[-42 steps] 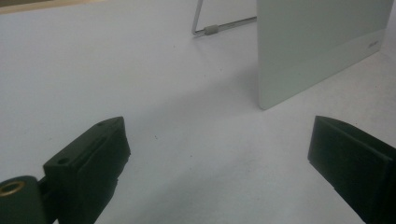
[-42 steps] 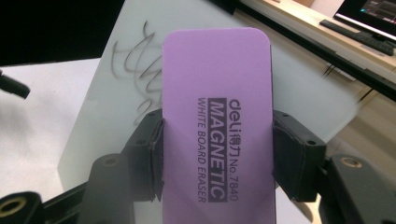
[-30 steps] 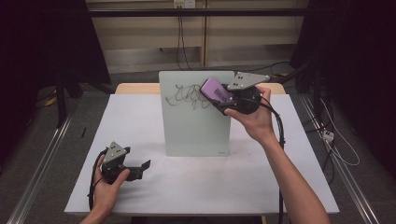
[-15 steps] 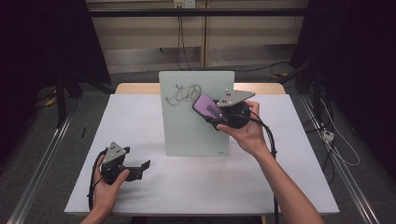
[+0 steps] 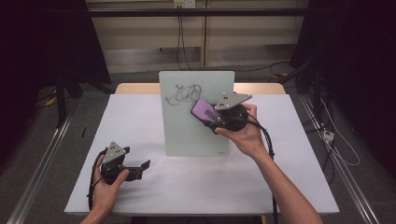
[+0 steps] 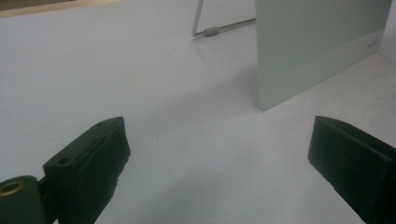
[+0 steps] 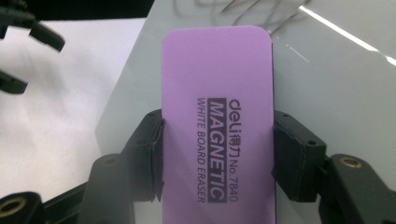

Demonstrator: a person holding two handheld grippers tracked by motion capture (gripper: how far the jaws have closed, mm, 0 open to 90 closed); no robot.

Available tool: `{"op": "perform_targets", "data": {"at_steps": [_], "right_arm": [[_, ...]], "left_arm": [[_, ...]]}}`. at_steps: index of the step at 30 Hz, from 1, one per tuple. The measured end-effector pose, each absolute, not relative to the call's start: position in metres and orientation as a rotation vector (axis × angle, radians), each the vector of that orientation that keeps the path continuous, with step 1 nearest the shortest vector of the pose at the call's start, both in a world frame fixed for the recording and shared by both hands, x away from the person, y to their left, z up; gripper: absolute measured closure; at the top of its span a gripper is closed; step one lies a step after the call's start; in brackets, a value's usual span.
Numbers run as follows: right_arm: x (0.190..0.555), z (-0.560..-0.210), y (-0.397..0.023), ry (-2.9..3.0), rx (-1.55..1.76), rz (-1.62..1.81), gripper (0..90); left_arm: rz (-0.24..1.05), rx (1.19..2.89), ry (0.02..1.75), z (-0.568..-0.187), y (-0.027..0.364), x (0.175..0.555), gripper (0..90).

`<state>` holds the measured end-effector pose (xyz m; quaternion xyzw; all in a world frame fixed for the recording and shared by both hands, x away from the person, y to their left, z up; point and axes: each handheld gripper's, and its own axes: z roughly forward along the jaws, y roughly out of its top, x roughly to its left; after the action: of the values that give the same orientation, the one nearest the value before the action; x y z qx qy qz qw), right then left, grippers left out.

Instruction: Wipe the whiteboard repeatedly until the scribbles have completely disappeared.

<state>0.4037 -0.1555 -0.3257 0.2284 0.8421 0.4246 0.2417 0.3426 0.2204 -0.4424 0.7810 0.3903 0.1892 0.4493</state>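
Observation:
A small whiteboard (image 5: 187,130) stands upright at the middle of the table, with a black scribble (image 5: 183,94) near its top. My right gripper (image 5: 209,115) is shut on a purple magnetic whiteboard eraser (image 5: 204,111), held at the board's face just below and right of the scribble. Whether the eraser touches the board I cannot tell. In the right gripper view both pads (image 7: 152,140) press the eraser's (image 7: 217,93) long sides, with the board (image 7: 336,84) behind it. My left gripper (image 5: 142,167) rests on the table at front left, jaws open and empty (image 6: 219,154), pointing toward the board (image 6: 317,46).
White paper (image 5: 261,186) covers the table. A wire stand (image 6: 219,30) props the board from behind. Cables trail from both grippers toward the table's near edge. Dark floor and metal rails flank the table on both sides.
My right gripper has carried the eraser down and to the left, from the board's upper right corner to just below the scribble. The left gripper has stayed put.

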Motion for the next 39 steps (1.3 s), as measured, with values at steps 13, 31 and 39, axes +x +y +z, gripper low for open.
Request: {"op": "perform_targets", "data": {"at_steps": [13,31,39], "right_arm": [[0.416,-0.282,-0.181,2.146,0.697,1.208,41.6],[0.397,-0.337,-0.153,2.286,0.66,1.128,41.6],[0.394,-0.357,-0.14,2.371,0.643,1.114,41.6]], "left_arm": [[0.466,1.933,0.96,-0.443,0.22,0.343,5.0],[0.467,1.929,0.963,-0.442,0.22,0.342,5.0],[0.468,1.939,0.959,-0.443,0.219,0.342,5.0]]}}
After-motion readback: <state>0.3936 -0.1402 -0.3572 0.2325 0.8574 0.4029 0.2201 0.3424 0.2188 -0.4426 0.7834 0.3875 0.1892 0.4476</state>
